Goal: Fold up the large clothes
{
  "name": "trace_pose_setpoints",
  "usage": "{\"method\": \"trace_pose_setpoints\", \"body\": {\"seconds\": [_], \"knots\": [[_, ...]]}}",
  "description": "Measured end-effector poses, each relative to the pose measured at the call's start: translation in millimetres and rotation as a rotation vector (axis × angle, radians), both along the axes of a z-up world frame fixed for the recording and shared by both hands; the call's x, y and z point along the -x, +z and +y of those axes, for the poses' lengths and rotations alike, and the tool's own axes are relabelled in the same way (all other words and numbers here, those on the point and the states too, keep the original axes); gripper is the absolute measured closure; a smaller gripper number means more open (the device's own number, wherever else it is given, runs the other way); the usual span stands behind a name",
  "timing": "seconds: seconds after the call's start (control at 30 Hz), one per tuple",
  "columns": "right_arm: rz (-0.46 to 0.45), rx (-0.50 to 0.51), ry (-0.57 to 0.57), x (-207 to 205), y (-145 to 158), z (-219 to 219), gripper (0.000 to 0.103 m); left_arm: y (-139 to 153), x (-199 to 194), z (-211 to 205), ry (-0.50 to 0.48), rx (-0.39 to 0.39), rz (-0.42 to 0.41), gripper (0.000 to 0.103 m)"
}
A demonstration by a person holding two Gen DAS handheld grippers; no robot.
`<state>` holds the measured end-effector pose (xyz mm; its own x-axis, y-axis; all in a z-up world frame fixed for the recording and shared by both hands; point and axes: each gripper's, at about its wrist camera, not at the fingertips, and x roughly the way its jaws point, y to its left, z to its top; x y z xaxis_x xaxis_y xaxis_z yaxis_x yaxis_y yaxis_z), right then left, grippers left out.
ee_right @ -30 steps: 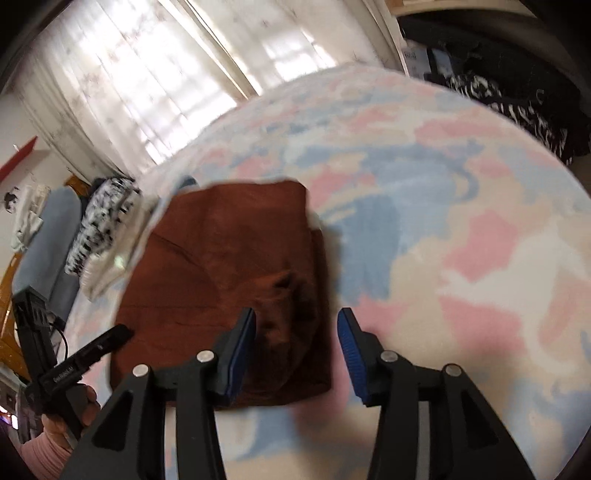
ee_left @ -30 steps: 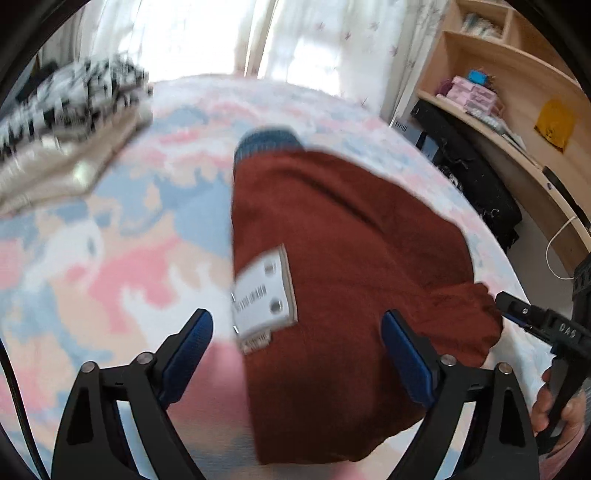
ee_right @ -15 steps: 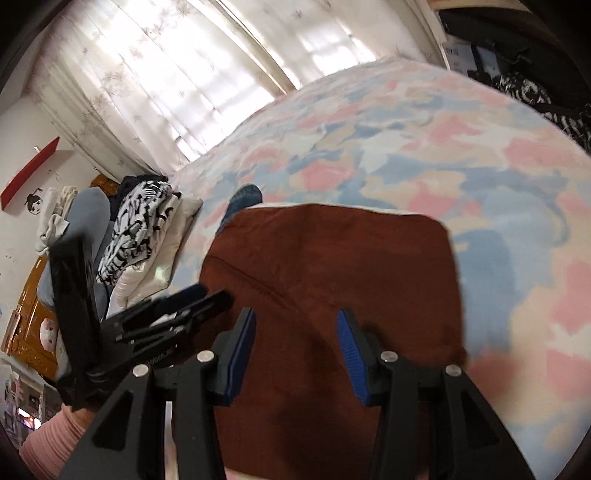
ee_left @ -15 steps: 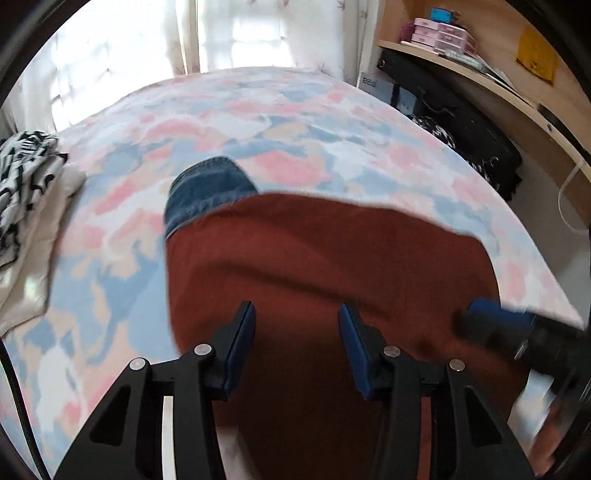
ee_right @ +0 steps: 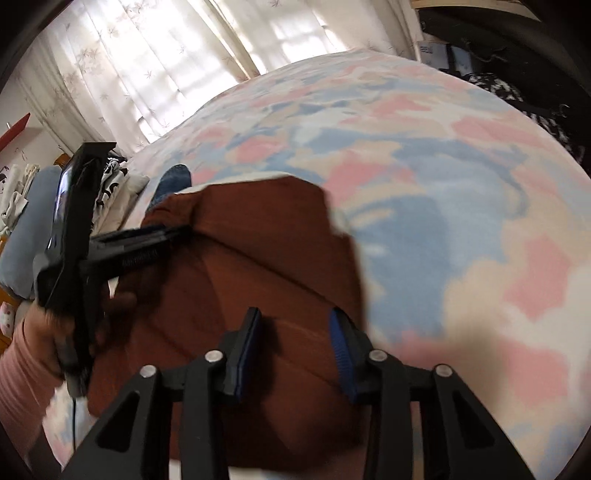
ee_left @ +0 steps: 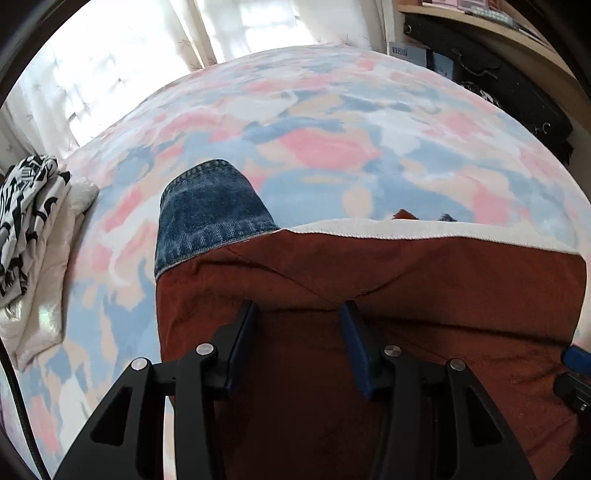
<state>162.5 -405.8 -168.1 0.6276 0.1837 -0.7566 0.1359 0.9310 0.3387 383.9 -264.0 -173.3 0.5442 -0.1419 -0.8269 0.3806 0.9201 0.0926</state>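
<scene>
Bedroom, bright curtained window (ee_left: 122, 74) behind a bed (ee_left: 332, 122) with a pastel pink, blue and cream patterned cover. Wooden shelving (ee_left: 517, 33) and dark bags (ee_left: 498, 85) past the bed's far right side. A pile of black-and-white and cream clothes (ee_left: 33, 229) lies at the bed's left edge.

A rust-brown garment (ee_left: 369, 280) lies in the near part of the bed, folded into a rough block. A white inner edge shows along its far side. A blue denim piece (ee_left: 210, 210) pokes out at its far left corner, flat on the cover.

Left gripper (ee_left: 297, 332) hangs over the brown cloth's near left part, tilted downward. Its jaws stand partly apart, blue pads (ee_left: 243, 332) on either side of a strip of cloth. From its own view I cannot tell whether the pads press the fabric or only sit above it. In the right wrist view its fingers look nearly together at a fold, blurred.

Right gripper (ee_right: 295, 339) sits over the garment's near right edge, jaws closing, brown cloth between them. Pad contact is not clear. Picture is motion-blurred there.

A hand (ee_right: 40, 332) in a pink ribbed sleeve (ee_right: 18, 387) holds the left gripper's black handle at the left of the right wrist view.
</scene>
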Motion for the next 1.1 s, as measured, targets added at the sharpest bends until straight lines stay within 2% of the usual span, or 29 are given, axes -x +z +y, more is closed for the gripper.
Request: {"method": "trace_pose_setpoints", "body": {"seconds": [0.07,0.17,0.23,0.27,0.4,0.57,0.7,0.9,1.0,1.1], "knots": [[0.029,-0.026,-0.057,7,-9,-13,0.048,1,1,4,0.001,0.027,-0.009,0.057],[0.037,-0.129,-0.085,9,-10,-27,0.045,10,8,11,0.001,0.066,-0.024,0.054],[0.032,-0.095,-0.080,9,-1,-23,0.045,19,15,18,0.022,0.069,-0.037,0.035],[0.028,-0.076,-0.074,8,5,-20,0.045,23,18,21,0.036,0.075,-0.044,0.031],[0.000,-0.097,-0.041,11,24,-13,0.043,43,42,50,0.052,0.193,-0.036,0.030],[-0.026,-0.059,0.005,15,44,0,0.043,51,79,75,0.049,0.202,-0.012,0.030],[-0.041,-0.032,0.037,20,56,9,0.040,57,101,95,0.076,0.244,0.016,0.030],[-0.054,0.003,0.064,29,72,14,0.037,57,115,109,0.060,0.300,0.092,0.030],[-0.047,0.027,0.082,32,77,18,0.035,55,121,112,0.058,0.308,0.099,0.030],[-0.038,0.063,0.101,34,77,22,0.035,52,125,119,0.076,0.360,0.128,0.029]]}}
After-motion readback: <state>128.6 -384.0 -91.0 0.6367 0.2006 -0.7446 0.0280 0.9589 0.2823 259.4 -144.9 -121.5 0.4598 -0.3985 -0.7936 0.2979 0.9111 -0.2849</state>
